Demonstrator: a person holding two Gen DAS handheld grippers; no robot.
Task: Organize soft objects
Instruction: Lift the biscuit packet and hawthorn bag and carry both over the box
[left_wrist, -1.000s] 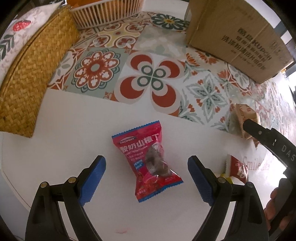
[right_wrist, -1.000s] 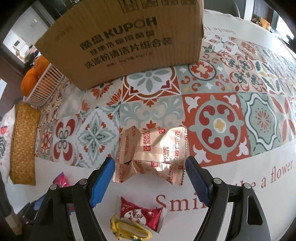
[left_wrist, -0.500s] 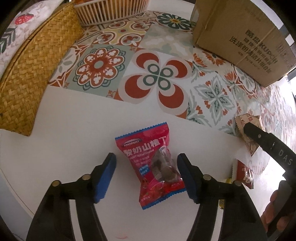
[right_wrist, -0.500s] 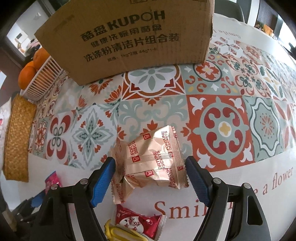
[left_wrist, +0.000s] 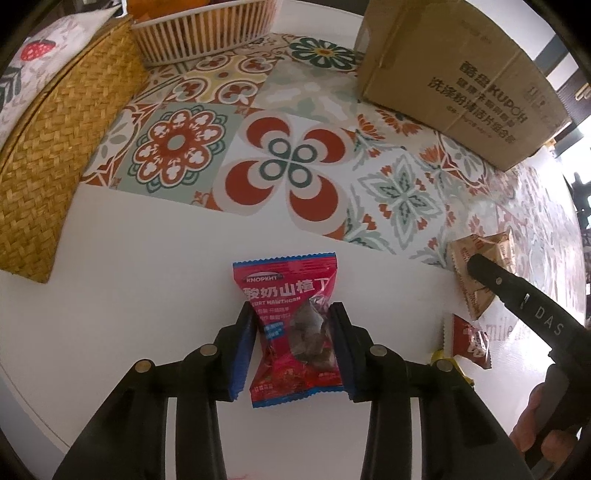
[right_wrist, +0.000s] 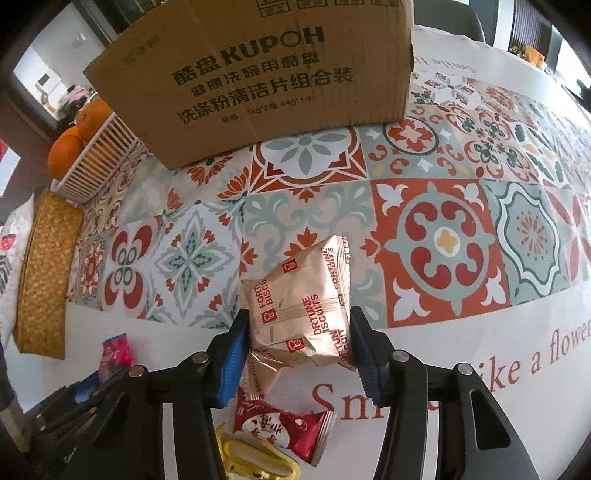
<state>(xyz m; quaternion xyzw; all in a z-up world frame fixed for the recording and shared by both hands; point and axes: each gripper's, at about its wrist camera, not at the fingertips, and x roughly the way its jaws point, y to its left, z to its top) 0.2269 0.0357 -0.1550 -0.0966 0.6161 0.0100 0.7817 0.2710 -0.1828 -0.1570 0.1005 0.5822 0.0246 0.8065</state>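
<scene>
A red hawthorn snack packet lies on the white part of the tablecloth. My left gripper points down over it with its jaws closing, and both blue pads touch the packet's sides. A gold fortune biscuit packet stands bunched between the pads of my right gripper, whose jaws are closing and pressing on it. A second gold packet lies partly under the first. In the left wrist view one black finger of the right gripper reaches the gold packet.
A cardboard box stands at the back on the patterned cloth. Left of it are a white basket with oranges and a woven straw box. A small red packet and a yellow item lie under my right gripper.
Both grippers' jaws have narrowed from wide apart to touching their packets. The gold packet has been squeezed into an upright bunch. The red packet now sits straight between the left pads.
</scene>
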